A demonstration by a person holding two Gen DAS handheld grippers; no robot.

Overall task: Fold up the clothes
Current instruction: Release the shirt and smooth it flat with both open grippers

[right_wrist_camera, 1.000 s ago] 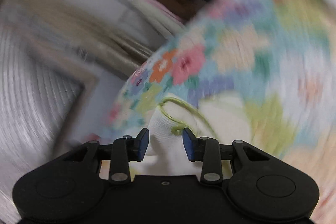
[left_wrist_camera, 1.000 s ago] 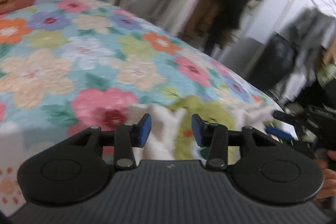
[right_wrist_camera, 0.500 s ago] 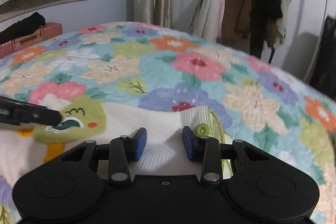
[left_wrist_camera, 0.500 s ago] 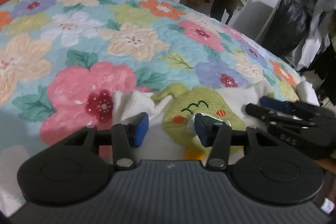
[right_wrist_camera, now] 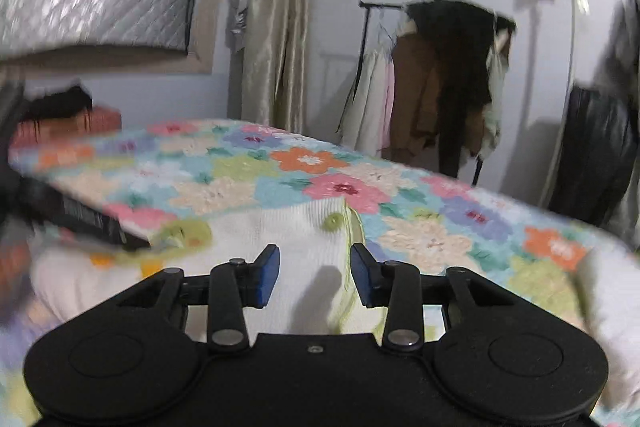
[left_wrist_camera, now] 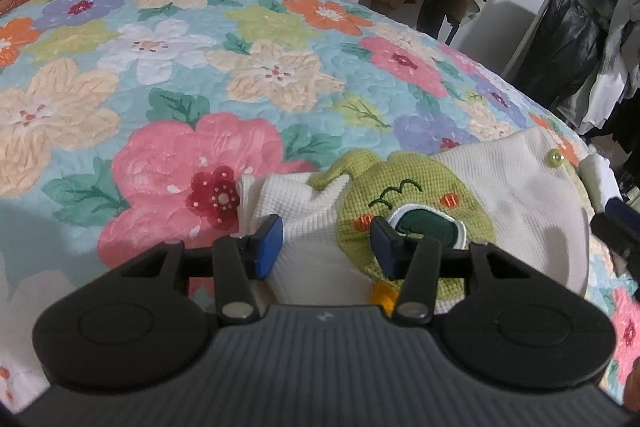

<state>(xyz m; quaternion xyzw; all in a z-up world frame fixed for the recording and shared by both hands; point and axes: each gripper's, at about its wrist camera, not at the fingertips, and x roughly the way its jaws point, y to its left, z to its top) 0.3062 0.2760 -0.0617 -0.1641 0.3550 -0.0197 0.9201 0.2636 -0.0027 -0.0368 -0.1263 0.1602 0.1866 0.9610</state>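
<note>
My left gripper [left_wrist_camera: 327,241] is released, blue pads [left_wrist_camera: 269,241] apart, hovering low over the near edge of the bed. Between and just past the pads lies a white waffle-knit garment [left_wrist_camera: 520,203], bunched on the floral quilt [left_wrist_camera: 200,67]. Its left corner sits against a pink flower; a knitted green frog patch [left_wrist_camera: 416,195] with closed eyes, orange cheeks and a dark green mouth sits at the middle, partly behind my right-hand pad. A small green button [left_wrist_camera: 555,157] shows near the garment's far right edge.

My right gripper [right_wrist_camera: 315,273] is likewise released, pads apart over the same garment [right_wrist_camera: 296,227], near its lime-trimmed edge with the green button [right_wrist_camera: 333,222]. The left gripper's finger [right_wrist_camera: 80,217] reaches in from the left, over the frog patch [right_wrist_camera: 184,233]. This view is motion-blurred. A clothes rack [right_wrist_camera: 440,75] stands beyond the bed.
</note>
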